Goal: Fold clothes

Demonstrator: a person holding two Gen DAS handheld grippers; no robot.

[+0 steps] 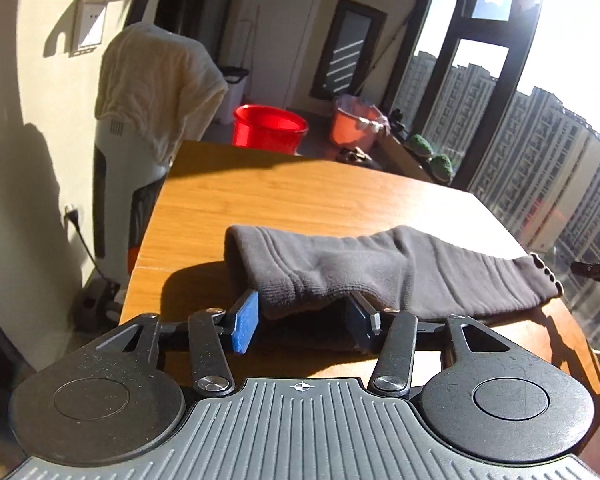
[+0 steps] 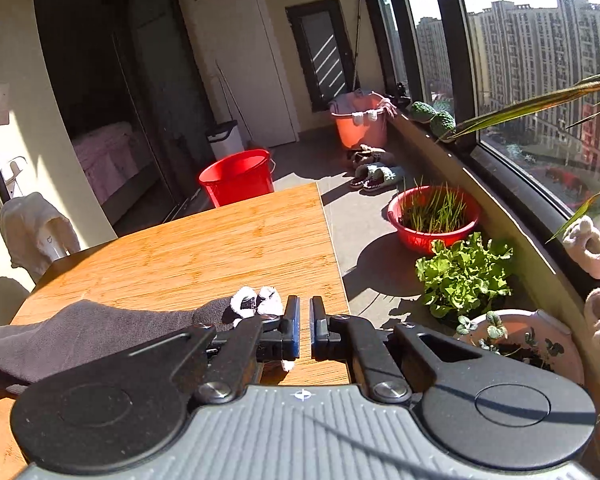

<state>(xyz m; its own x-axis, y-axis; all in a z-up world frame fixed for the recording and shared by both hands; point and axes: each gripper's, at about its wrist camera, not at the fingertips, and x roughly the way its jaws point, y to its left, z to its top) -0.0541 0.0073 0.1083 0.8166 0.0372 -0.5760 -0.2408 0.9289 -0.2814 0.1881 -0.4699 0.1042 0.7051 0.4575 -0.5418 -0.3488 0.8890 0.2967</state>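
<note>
A dark grey sock point(image 1: 380, 272) lies crosswise on the wooden table point(image 1: 300, 192), with its left end raised in a fold. My left gripper point(image 1: 304, 320) is open at the sock's near edge. The hem hangs between the blue pads point(image 1: 246, 322) and covers part of the right finger. In the right wrist view the same grey sock point(image 2: 92, 332) lies to the left and ends in a white and black trim point(image 2: 256, 302). My right gripper point(image 2: 305, 328) sits just right of that trim. Its jaws are drawn to a narrow slit with only the table point(image 2: 220, 240) showing through.
The table's right edge point(image 2: 334, 264) drops to a tiled floor. A red basin of grass point(image 2: 434, 216), leafy plants point(image 2: 464, 272) and pots stand under the window. A red bucket point(image 2: 238, 178) and an orange bucket point(image 2: 360, 124) stand beyond the table. A cream towel point(image 1: 156, 84) drapes an appliance at left.
</note>
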